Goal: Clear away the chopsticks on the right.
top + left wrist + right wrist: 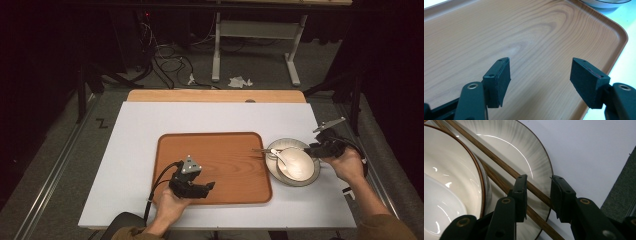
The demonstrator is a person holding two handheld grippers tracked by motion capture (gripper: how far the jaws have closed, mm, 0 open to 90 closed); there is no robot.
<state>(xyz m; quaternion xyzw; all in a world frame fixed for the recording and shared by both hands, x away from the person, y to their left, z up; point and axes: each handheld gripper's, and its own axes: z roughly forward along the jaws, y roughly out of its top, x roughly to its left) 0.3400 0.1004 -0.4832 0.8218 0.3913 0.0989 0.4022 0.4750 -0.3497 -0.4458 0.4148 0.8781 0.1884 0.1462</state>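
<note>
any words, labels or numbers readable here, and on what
None: no word, label, brand or number can be read.
Tray: bare wood grain.
Plate, bowl, chopsticks: no print.
Left gripper and right gripper: black, unmarked.
Floor: a dark Z-shaped mark, perhaps tape, not clearly a letter.

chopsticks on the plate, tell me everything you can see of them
The chopsticks are a pair of slim, dark brown sticks that look like wood. They lie side by side, slanted across the grey-streaked plate, passing beside the white bowl that sits on it. Their near ends run between the jaws of the right claw; whether the pads press them cannot be told. In the high view their far tips reach over the edge of the wooden tray.
</note>
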